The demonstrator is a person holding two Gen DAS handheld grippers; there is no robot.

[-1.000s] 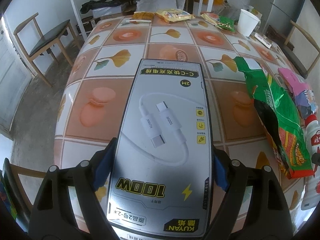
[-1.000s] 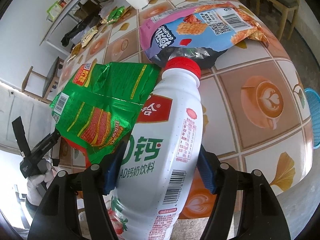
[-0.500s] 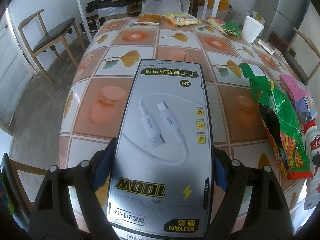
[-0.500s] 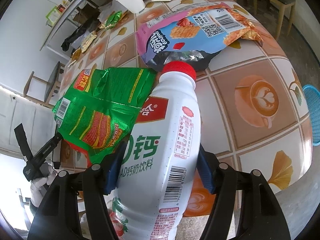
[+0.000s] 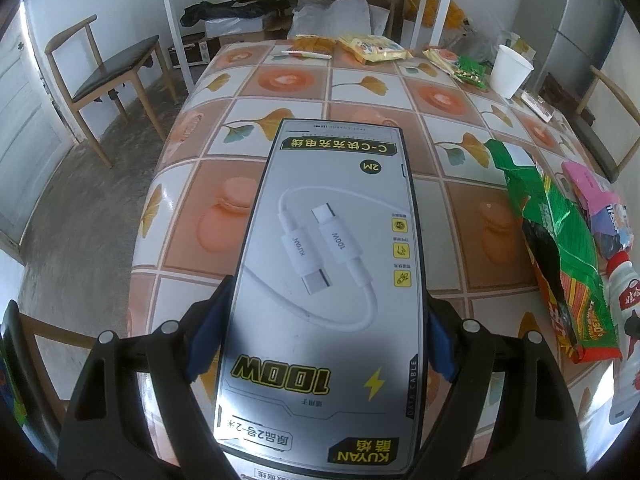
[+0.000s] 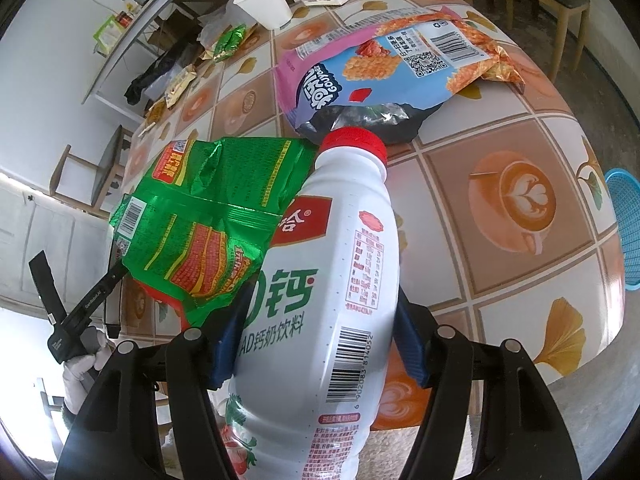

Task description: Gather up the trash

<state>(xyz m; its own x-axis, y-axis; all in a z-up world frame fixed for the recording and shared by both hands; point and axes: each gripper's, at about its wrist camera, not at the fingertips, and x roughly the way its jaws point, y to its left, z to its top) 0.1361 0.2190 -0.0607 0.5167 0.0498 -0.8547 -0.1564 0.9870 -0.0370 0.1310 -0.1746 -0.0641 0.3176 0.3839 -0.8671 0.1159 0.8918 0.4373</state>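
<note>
Blue pads, left gripper (image 5: 320,332): pressed on both long edges of a grey cable box (image 5: 324,280), which is pinched and held above the table (image 5: 440,216).
Blue pads, right gripper (image 6: 316,344): clamped on the sides of a white bottle (image 6: 320,300); its red cap (image 6: 354,142) is pointed toward 12 o'clock.
Green snack bag (image 6: 208,220): crumpled at 10 o'clock from the right gripper, with its edge lying over the bottle's side.
Pink-and-blue snack bag (image 6: 384,76): lying on the table at 12 o'clock, just beyond the cap.
Right view only: a blue basket (image 6: 624,232) is seen at 3 o'clock past the table edge; the left gripper and a white-gloved hand (image 6: 80,364) are seen from outside at 8 o'clock.
Left view only: a wooden chair (image 5: 108,76) is shown at 10 o'clock, yellow packets (image 5: 372,48) at 12 o'clock.
Both views: a white paper cup (image 5: 512,72) is stood on the far part of the table.
Pose: both grippers are angled steeply down toward the tabletop.
</note>
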